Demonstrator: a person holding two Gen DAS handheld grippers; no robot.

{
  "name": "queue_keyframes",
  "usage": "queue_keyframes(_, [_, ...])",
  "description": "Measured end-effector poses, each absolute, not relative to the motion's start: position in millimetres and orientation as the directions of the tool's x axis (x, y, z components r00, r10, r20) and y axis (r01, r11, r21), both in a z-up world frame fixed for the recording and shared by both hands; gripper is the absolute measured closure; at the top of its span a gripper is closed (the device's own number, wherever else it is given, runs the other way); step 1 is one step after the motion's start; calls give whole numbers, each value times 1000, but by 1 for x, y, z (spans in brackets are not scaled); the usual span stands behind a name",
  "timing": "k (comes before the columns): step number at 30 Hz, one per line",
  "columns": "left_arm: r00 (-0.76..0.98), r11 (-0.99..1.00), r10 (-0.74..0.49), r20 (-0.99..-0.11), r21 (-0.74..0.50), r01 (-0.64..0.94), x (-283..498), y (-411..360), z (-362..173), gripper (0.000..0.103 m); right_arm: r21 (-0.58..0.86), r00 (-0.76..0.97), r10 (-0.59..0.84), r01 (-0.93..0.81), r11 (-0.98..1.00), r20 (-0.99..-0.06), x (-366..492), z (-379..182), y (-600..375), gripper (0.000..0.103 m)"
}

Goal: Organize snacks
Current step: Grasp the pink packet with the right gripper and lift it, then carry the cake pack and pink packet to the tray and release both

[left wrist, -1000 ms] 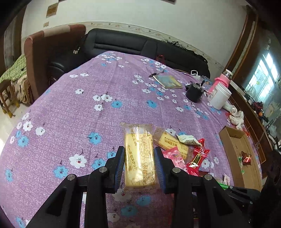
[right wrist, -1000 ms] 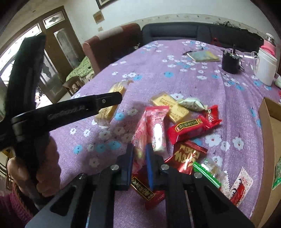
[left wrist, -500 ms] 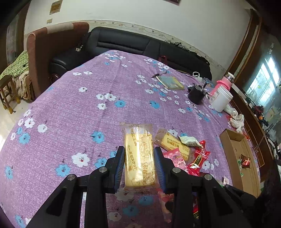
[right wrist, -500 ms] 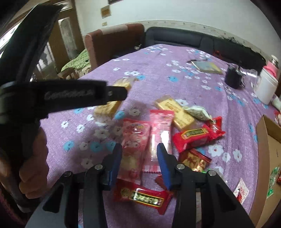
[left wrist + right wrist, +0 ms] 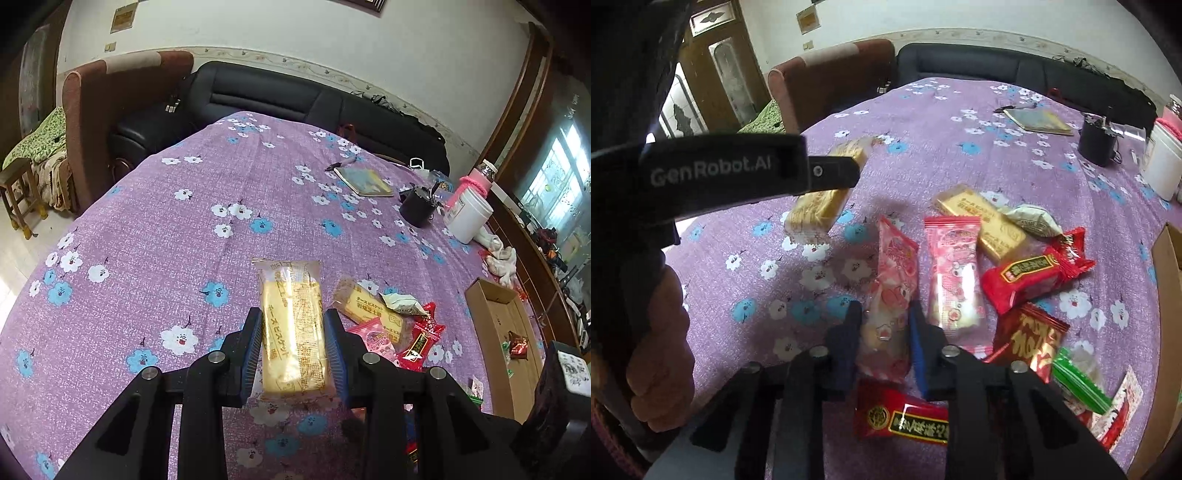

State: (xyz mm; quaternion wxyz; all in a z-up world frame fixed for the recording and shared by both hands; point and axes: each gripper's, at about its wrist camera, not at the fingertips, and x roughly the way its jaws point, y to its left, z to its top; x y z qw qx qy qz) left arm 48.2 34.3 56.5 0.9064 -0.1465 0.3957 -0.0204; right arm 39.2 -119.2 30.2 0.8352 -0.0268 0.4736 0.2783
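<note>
Purple floral tablecloth [image 5: 155,229]: left tongs [image 5: 293,345] pinch a yellow biscuit pack [image 5: 293,332]; right tongs [image 5: 884,332] just clamped a pink packet [image 5: 892,288].

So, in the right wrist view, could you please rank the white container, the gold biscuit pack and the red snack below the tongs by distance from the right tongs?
1. Red snack, just beneath the right tongs.
2. Gold biscuit pack, mid-table, up and right.
3. White container, far right edge.

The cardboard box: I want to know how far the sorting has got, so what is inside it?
In the left wrist view the cardboard box holds one dark red wrapped snack and a bit of green wrapper. Its near end is hidden behind the right gripper's body, so more may lie there.
</note>
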Motion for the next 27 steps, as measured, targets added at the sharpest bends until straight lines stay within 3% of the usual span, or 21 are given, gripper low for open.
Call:
queue_keyframes(5, [693, 959, -152, -705, -273, -68, 46, 31, 58, 67, 274, 465, 490, -456, 847, -737, 36, 51, -141, 85])
queue_keyframes(11, [728, 983, -93, -679, -179, -41, 39, 9, 62, 67, 290, 596, 473, -380, 878, -649, 35, 78, -177, 85])
queue_keyframes(19, [790, 999, -18, -612, -32, -1, 24, -21, 69, 67, 333, 613, 467, -327, 884, -637, 41, 82, -199, 85])
queue_keyframes(27, [811, 999, 12, -585, 36, 12, 21, -34, 70, 67, 344, 618, 464, -312, 886, -635, 46, 82, -207, 85])
